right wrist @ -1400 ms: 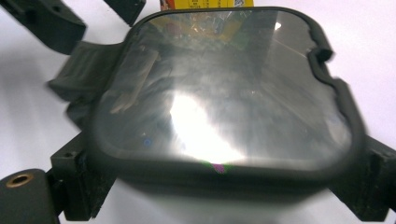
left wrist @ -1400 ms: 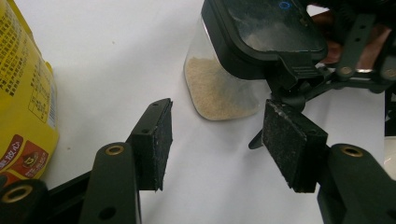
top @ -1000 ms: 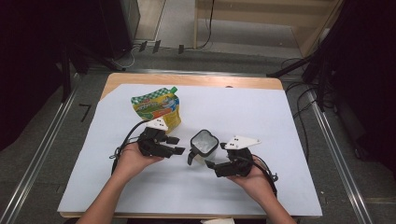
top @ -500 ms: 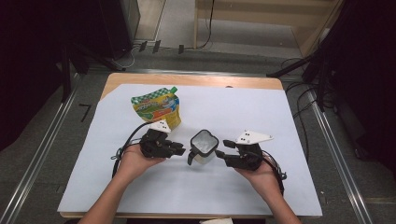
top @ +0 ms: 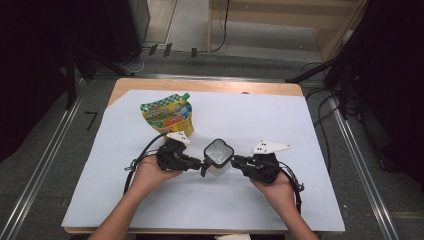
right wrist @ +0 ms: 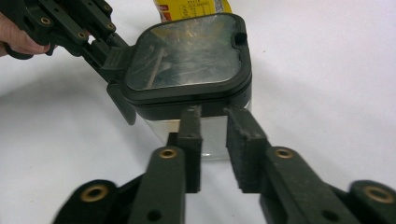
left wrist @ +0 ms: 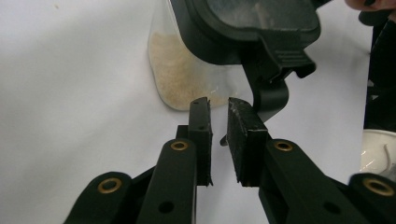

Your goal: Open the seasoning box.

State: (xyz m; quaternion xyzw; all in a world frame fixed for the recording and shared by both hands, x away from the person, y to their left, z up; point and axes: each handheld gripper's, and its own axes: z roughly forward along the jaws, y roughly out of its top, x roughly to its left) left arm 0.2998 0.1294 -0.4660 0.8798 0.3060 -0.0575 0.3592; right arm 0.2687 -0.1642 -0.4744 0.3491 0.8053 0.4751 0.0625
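Fingers of both grippers stand nearly together, having just been closing, with a narrow gap left between the pads and nothing gripped. In the left gripper view the left gripper (left wrist: 218,116) shows its two black pads close side by side, their tips just short of the black latch (left wrist: 268,95) that hangs down from the lid; whether a pad touches the latch I cannot tell. Beyond them stands the clear container (left wrist: 187,70), with a pale granular filling in its lower part. In the right gripper view the right gripper (right wrist: 215,122) brings its tips up against the dark rim of the lid (right wrist: 187,51), one pad on either side of a small gap, pressing on nothing between them; the other gripper reaches the lid's latch from the upper left of that frame. Seen from the high view, the container (top: 218,156) sits a little below the middle of the frame on the white sheet (top: 280,200), with the left gripper (top: 200,164) just at its left and the right gripper (top: 235,161) just at its right. A yellow and green pouch (top: 167,115) stands above and left of the container.
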